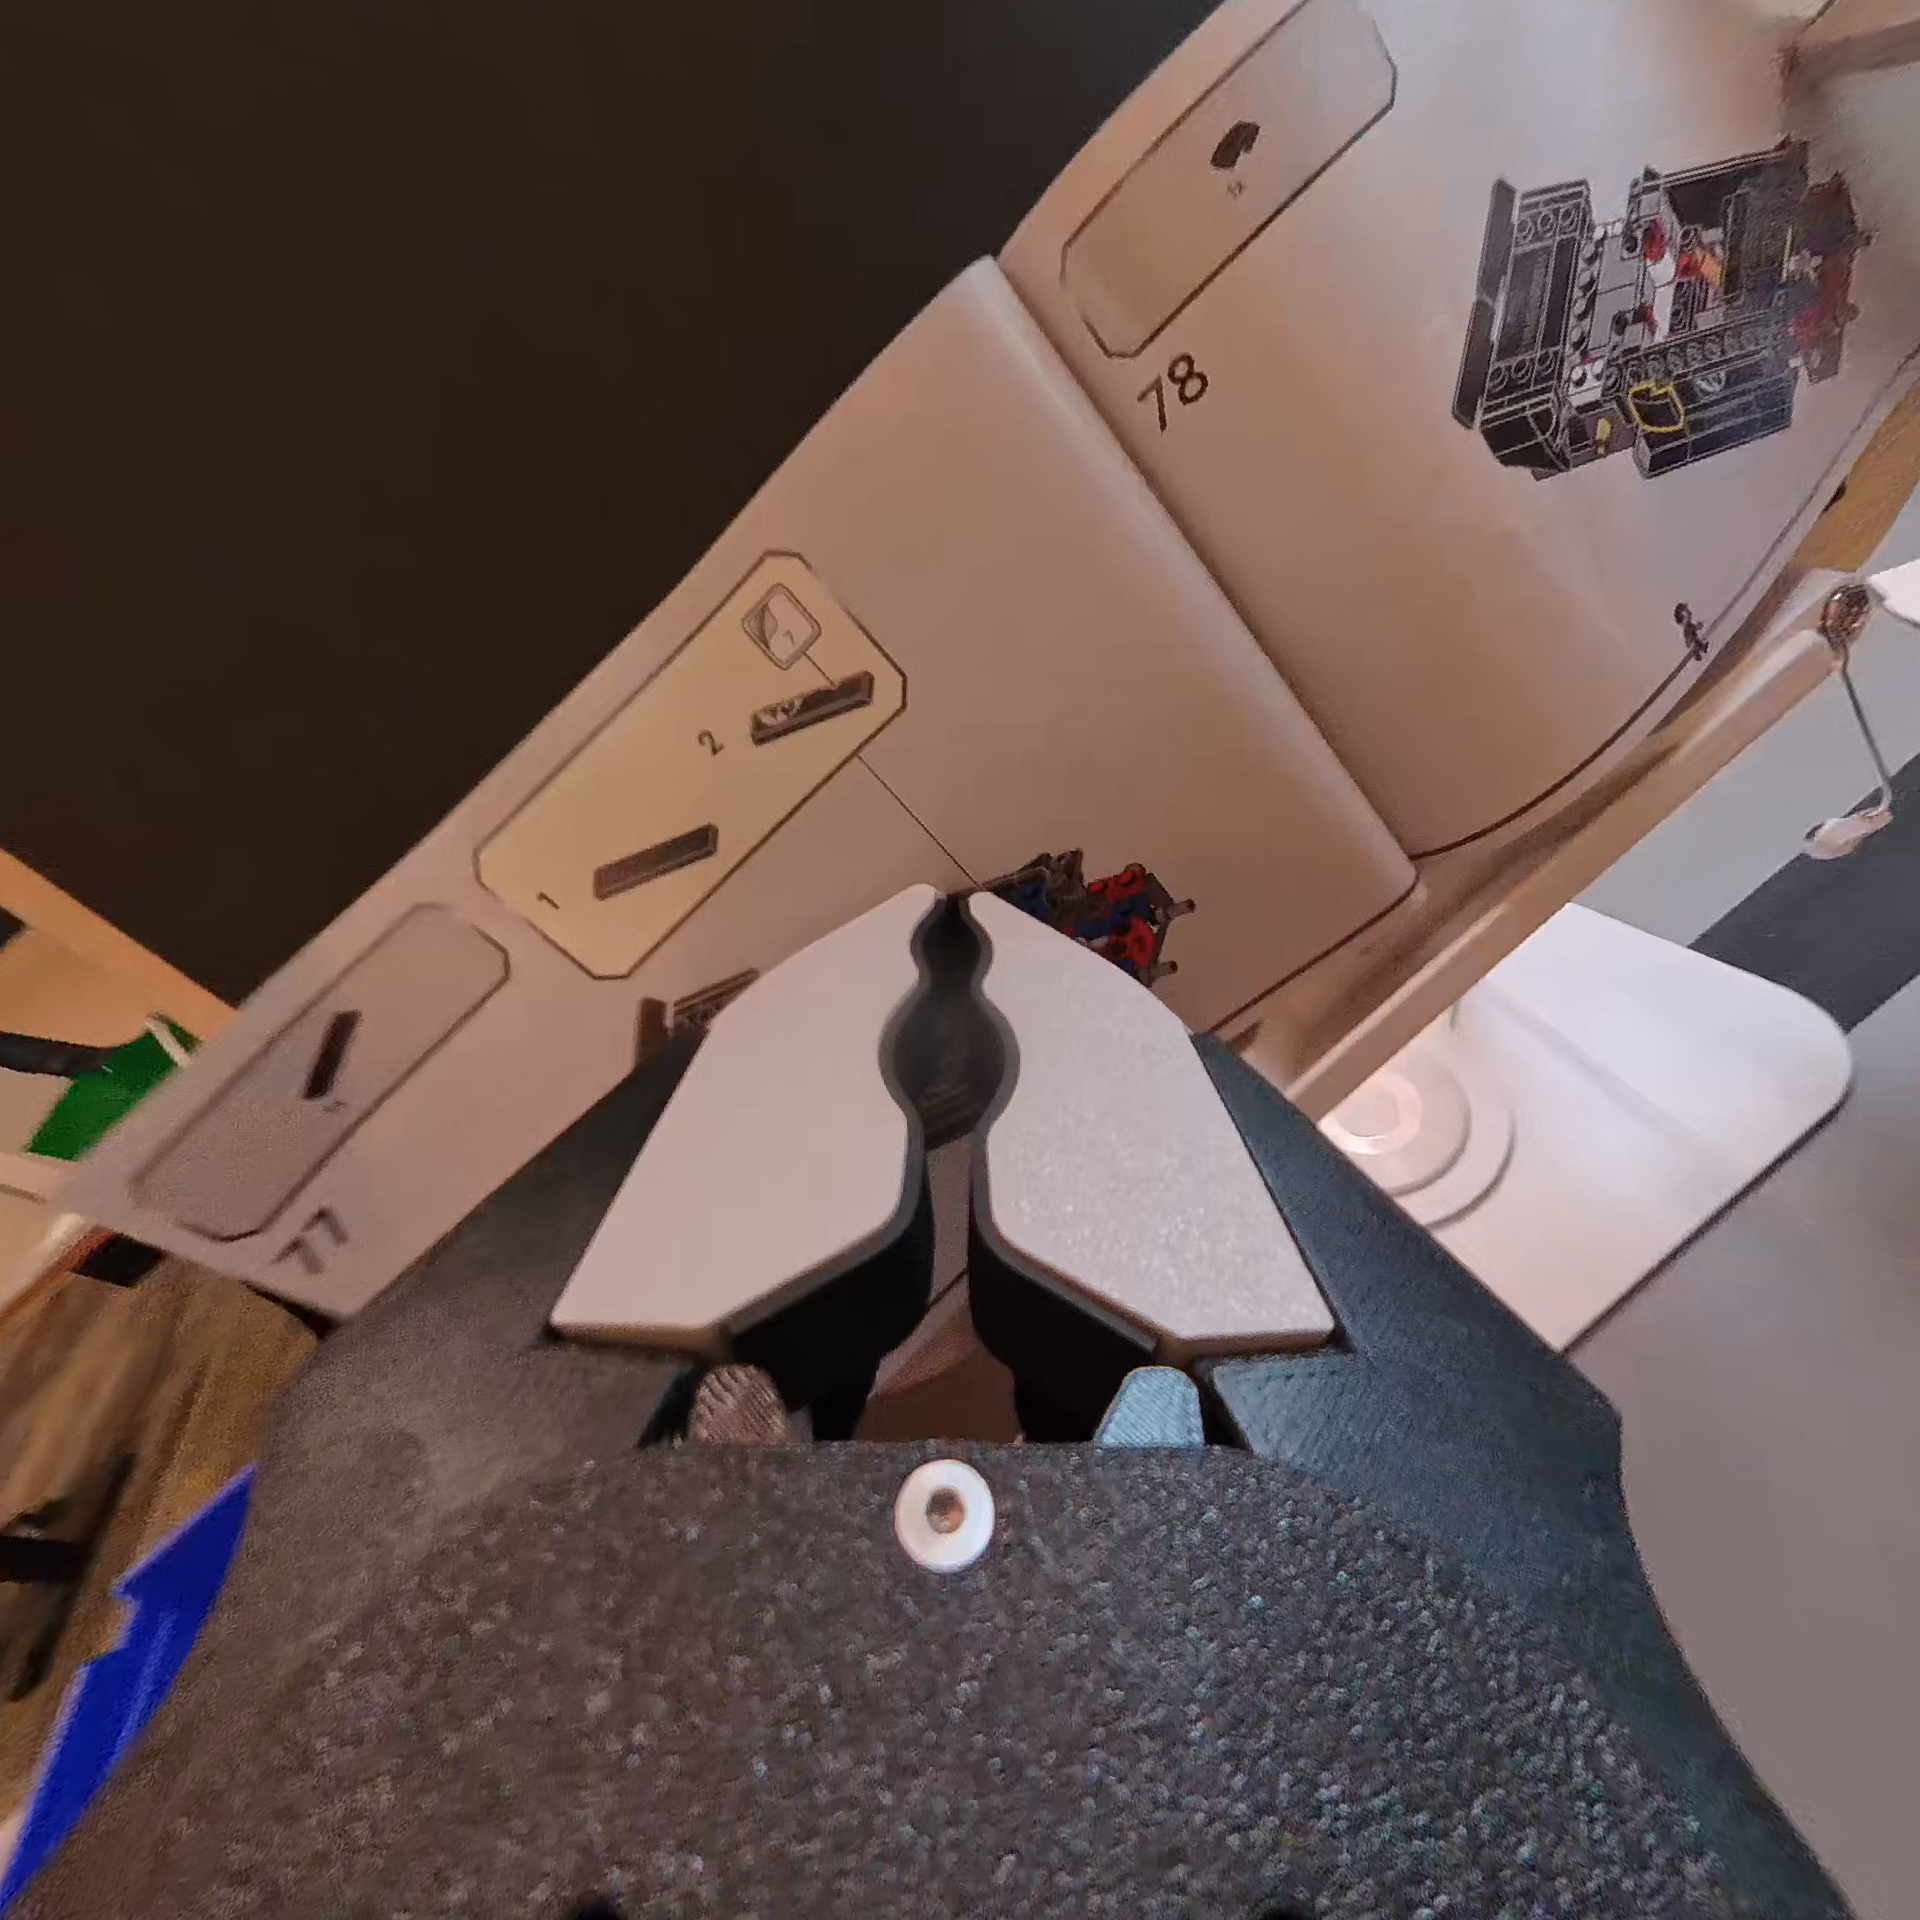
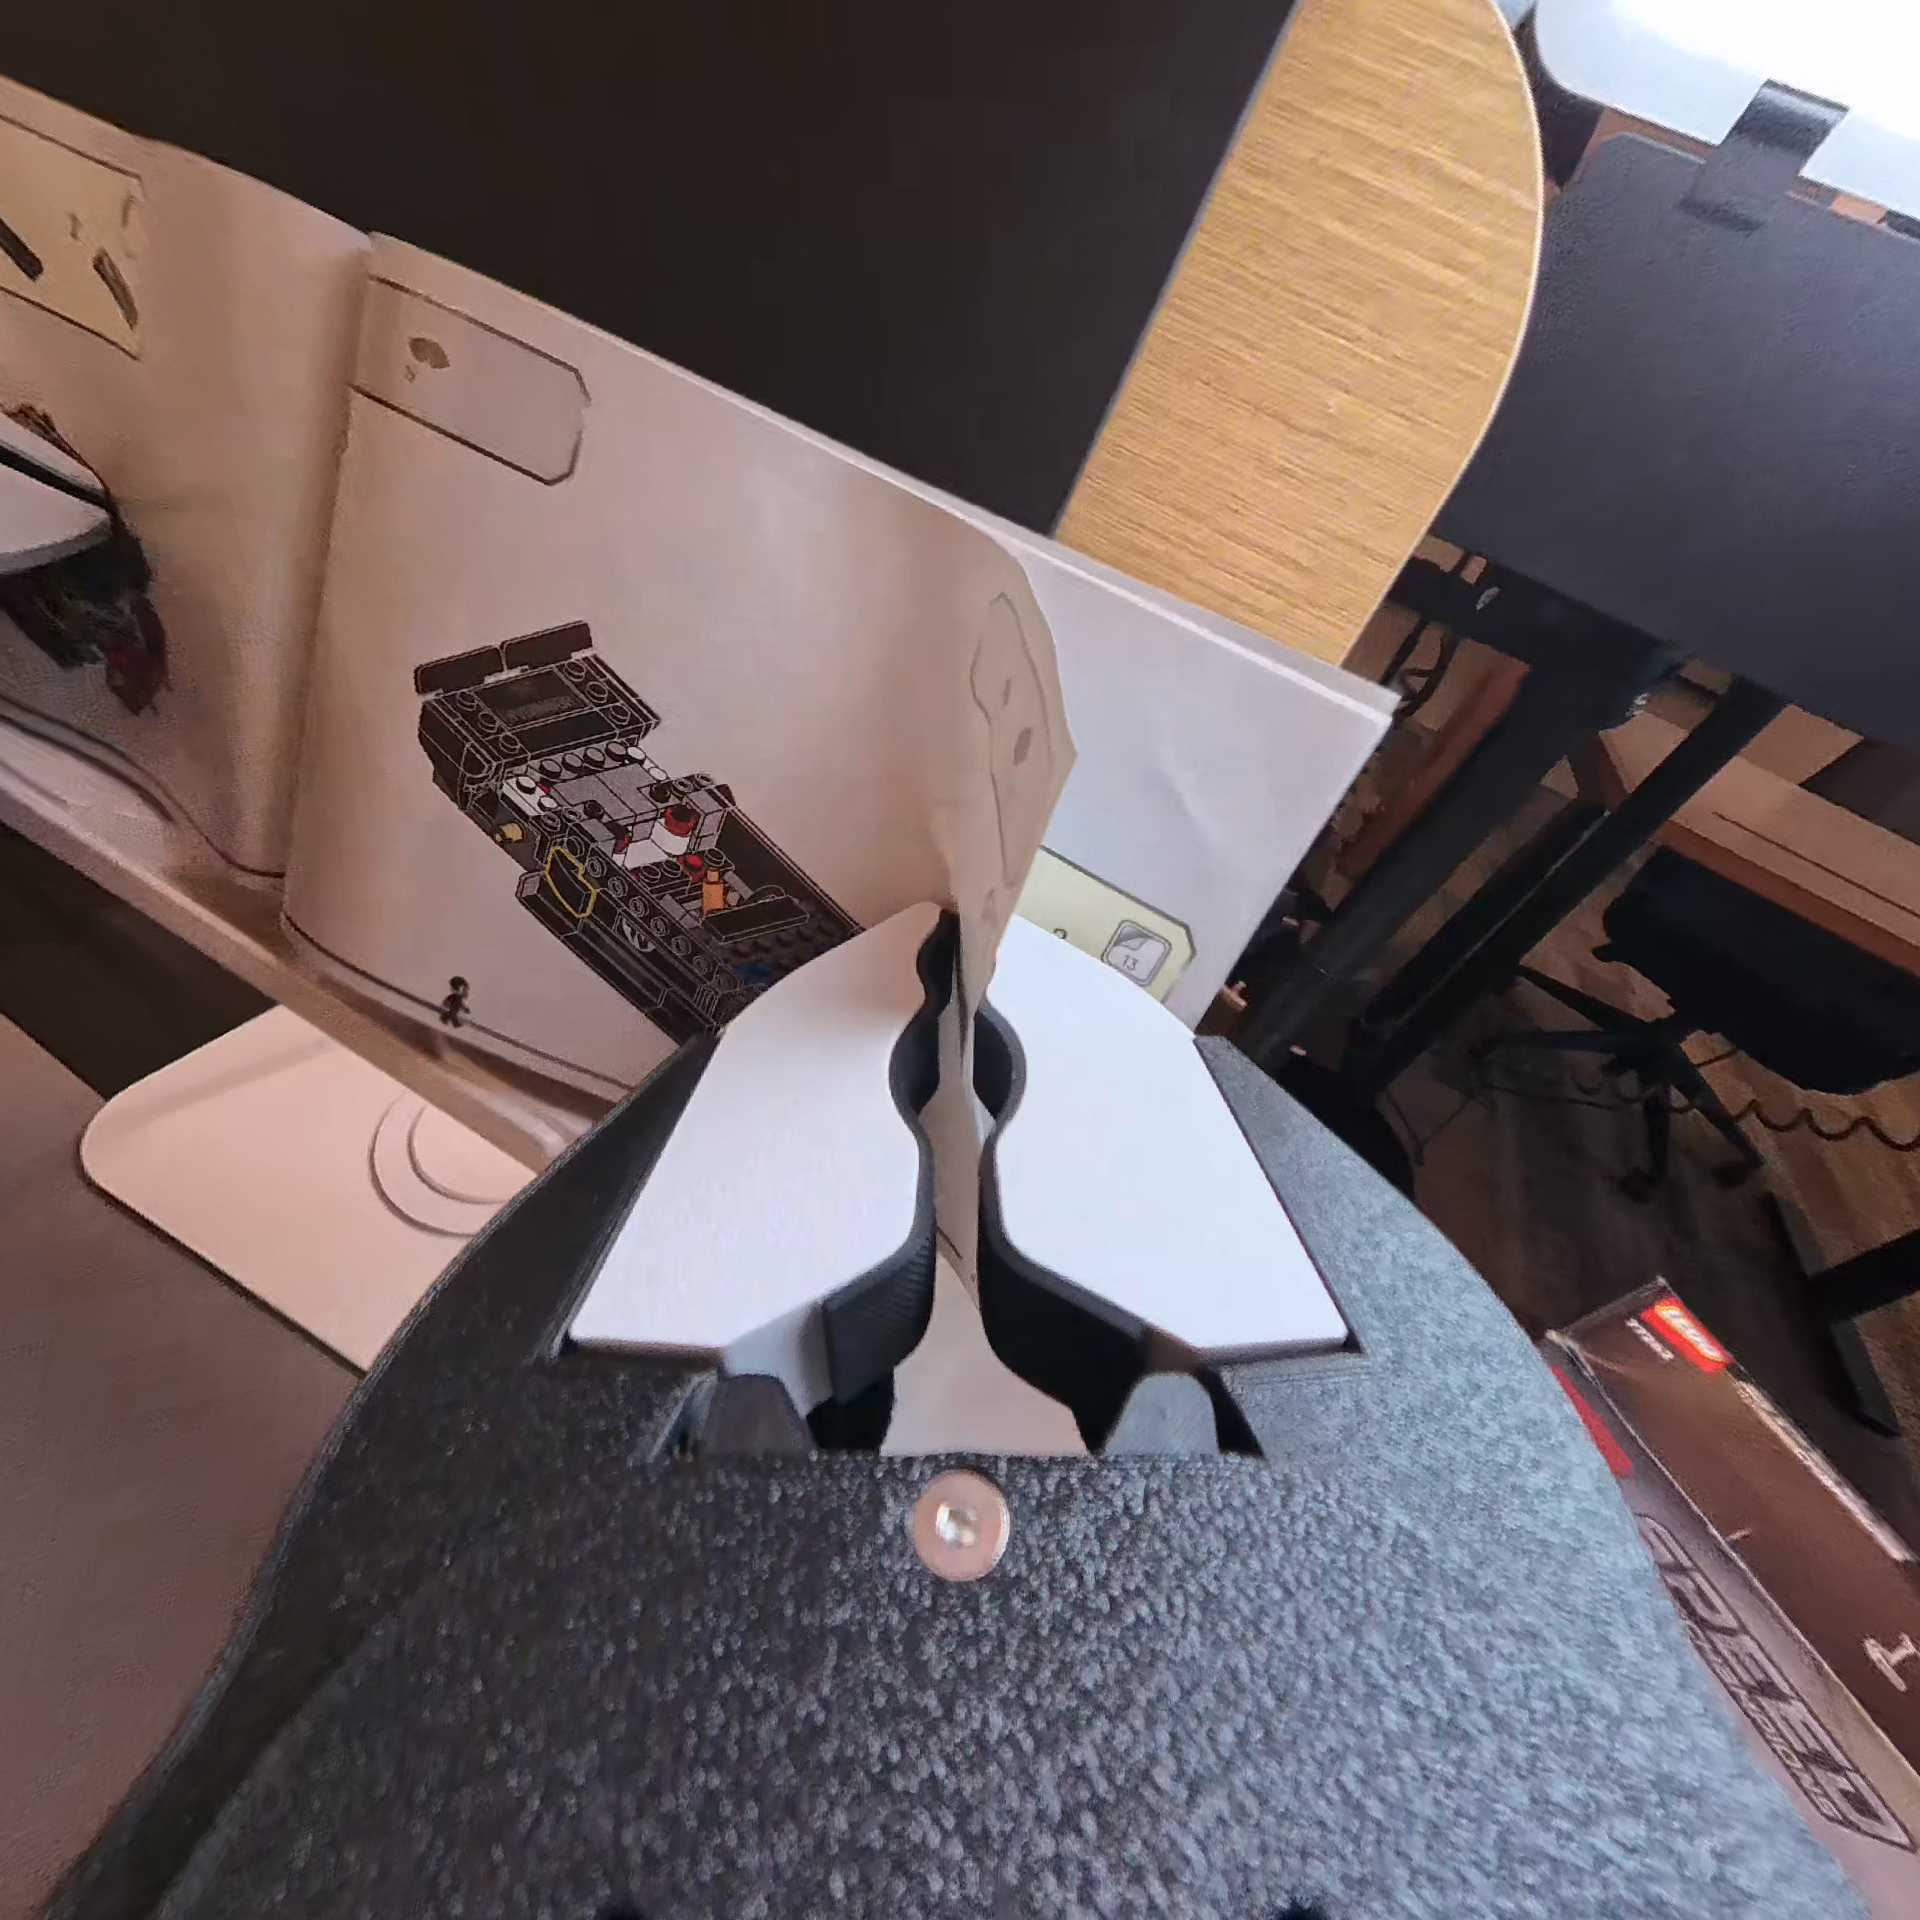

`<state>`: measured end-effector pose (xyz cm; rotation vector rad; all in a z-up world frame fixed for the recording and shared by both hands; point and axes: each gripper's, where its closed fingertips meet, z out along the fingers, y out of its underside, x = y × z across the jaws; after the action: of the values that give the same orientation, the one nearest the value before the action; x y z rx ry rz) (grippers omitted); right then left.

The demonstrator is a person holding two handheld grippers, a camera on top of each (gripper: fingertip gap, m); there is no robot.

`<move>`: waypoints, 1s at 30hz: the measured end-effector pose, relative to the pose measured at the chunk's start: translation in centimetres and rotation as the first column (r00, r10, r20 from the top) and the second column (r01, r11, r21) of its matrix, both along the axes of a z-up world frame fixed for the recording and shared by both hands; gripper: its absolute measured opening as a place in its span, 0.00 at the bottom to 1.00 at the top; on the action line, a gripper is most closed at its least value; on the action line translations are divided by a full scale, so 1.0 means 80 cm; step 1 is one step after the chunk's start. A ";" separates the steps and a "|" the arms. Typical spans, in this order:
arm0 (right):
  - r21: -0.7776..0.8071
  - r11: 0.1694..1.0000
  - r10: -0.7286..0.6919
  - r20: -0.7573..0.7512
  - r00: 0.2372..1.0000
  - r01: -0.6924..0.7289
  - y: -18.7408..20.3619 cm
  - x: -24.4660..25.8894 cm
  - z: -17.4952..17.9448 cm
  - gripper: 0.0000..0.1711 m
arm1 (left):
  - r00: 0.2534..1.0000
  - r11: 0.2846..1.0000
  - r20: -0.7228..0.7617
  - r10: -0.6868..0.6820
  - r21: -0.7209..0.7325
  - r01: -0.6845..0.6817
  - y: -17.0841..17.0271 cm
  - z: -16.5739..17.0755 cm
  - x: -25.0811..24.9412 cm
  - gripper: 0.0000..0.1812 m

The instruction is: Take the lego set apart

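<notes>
The right gripper [image 2: 961, 935] has its fingers pressed together on a page [image 2: 1003, 748] of the open booklet [image 2: 665, 644]; the sheet runs down through the narrow slot between the fingers and curls above their tips. The booklet stands propped on a white stand [image 2: 260, 1143] on the table [image 2: 125, 1455], its printed pages showing drawings of a dark brick model. The lifted page hides part of the sheet behind it, where only a corner of a pale yellow parts box [image 2: 1122, 935] shows.

The left gripper [image 1: 951, 904] points at the same booklet [image 1: 1039, 520], fingers closed with the tips meeting; nothing shows between them. Its tips cover part of the drawing on the left-hand page. A wire clip [image 1: 1860, 727] hangs at the booklet's right edge, by the stand [image 1: 1610, 1143].

Off to the right in the right wrist view, a dark product box [image 2: 1756, 1507] lies just beside the gripper body. Behind the booklet rise a wooden panel [image 2: 1309, 343] and a black desk [image 2: 1714, 416]. The lego model itself is not visible in either view, only its printed pictures.
</notes>
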<state>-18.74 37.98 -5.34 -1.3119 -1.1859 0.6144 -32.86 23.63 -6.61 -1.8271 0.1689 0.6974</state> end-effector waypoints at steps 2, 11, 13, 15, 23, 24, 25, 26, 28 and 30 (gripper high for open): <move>-0.017 1.000 0.010 0.001 1.000 -0.010 0.002 0.001 -0.004 0.00 | 0.999 1.000 -0.041 -0.001 -0.014 0.000 0.004 0.007 -0.003 0.00; -0.020 1.000 0.019 -0.022 1.000 -0.019 0.002 0.017 -0.026 0.02 | 0.998 0.998 0.067 0.006 0.064 -0.010 -0.019 -0.004 -0.010 0.00; -0.034 0.999 0.005 -0.018 1.000 -0.005 0.007 0.024 -0.025 0.04 | 0.989 0.994 0.144 0.025 0.098 -0.039 -0.032 -0.004 -0.018 0.00; -0.053 0.998 -0.032 -0.015 0.999 0.031 0.011 0.034 -0.023 0.06 | 0.974 0.986 0.223 0.047 0.147 -0.081 -0.047 0.002 -0.026 0.00; 0.106 0.986 -0.081 -0.390 0.917 0.132 -0.093 0.093 0.085 0.05 | 0.917 0.950 0.398 0.029 0.273 -0.149 -0.085 0.012 -0.031 0.00; 0.156 0.985 -0.012 -0.380 0.925 0.076 -0.123 0.082 0.088 0.04 | 0.917 0.952 0.397 0.033 0.267 -0.150 -0.085 0.009 -0.031 0.00; 0.193 0.981 0.072 -0.348 0.935 -0.004 -0.152 0.064 0.084 0.02 | 0.915 0.954 0.401 0.034 0.260 -0.150 -0.084 0.006 -0.030 0.00; 0.207 0.976 0.133 -0.292 0.947 -0.073 -0.173 0.044 0.073 0.00 | 0.912 0.955 0.409 0.032 0.258 -0.149 -0.083 0.003 -0.029 0.00; 0.218 0.965 0.182 -0.148 0.972 -0.148 -0.191 -0.001 0.040 0.01 | 0.908 0.955 0.418 0.036 0.254 -0.155 -0.082 -0.003 -0.029 0.00; 0.215 0.962 0.175 -0.015 0.984 -0.168 -0.185 -0.041 0.003 0.03 | 0.901 0.955 0.432 0.048 0.246 -0.169 -0.083 -0.012 -0.032 0.00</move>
<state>-22.06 23.15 -5.06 -1.0215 -1.3088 0.6122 -35.38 17.01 -7.57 -1.6779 -0.3092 0.3627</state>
